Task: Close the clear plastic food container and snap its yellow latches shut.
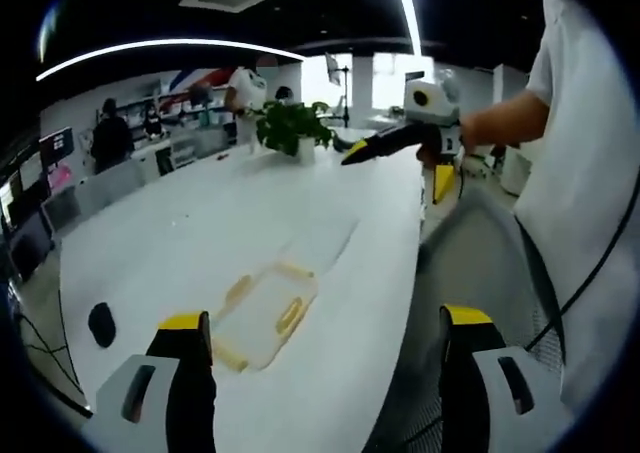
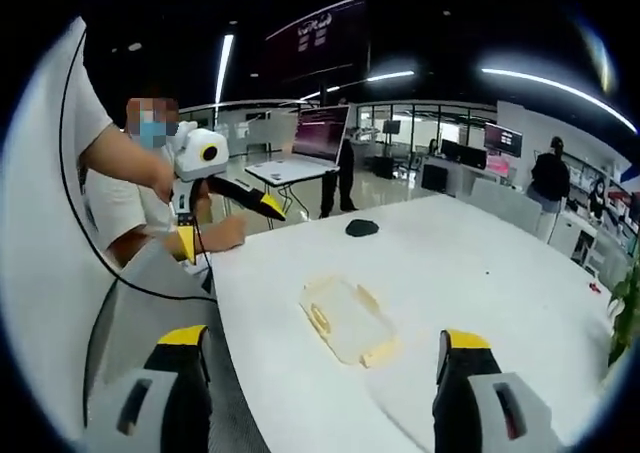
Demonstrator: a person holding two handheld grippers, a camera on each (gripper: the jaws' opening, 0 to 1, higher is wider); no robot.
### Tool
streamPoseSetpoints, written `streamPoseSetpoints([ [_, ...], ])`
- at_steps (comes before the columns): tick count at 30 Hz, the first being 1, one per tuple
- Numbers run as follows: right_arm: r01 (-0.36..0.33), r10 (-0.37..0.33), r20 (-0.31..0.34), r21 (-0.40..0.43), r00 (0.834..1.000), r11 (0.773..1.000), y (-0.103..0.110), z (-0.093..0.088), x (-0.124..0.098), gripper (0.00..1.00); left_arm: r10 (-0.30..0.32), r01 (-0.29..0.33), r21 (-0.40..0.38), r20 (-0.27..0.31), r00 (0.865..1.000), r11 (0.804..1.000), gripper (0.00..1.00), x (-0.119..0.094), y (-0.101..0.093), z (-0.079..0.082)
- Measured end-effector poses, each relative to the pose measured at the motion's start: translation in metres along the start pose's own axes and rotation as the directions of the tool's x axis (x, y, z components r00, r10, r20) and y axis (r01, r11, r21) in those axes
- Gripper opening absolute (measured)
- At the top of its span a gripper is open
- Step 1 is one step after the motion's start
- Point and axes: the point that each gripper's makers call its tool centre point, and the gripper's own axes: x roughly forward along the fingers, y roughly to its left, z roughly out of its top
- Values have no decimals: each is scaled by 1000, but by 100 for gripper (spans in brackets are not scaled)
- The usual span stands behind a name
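Note:
The clear plastic food container lies flat on the white table, with yellow latches along its sides; whether its lid is pressed down I cannot tell. My left gripper hovers open above the table's near edge, the container just inside its left jaw. My right gripper is held up by a hand, well beyond the container. In the right gripper view the container sits ahead between the jaws of my open right gripper, and the left gripper is raised at the far table edge. Neither gripper touches the container.
A small black object lies on the table to the container's left, also seen as a black object. A potted plant stands at the far end. A person in white stands at the table's edge. Desks and people fill the background.

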Motion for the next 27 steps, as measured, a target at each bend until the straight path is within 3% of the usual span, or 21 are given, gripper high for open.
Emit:
streamPoseSetpoints([
  [27, -79, 70, -94, -94, 993, 992, -11, -5, 32, 99, -58, 77, 135, -140, 988, 988, 99, 4, 30, -13],
])
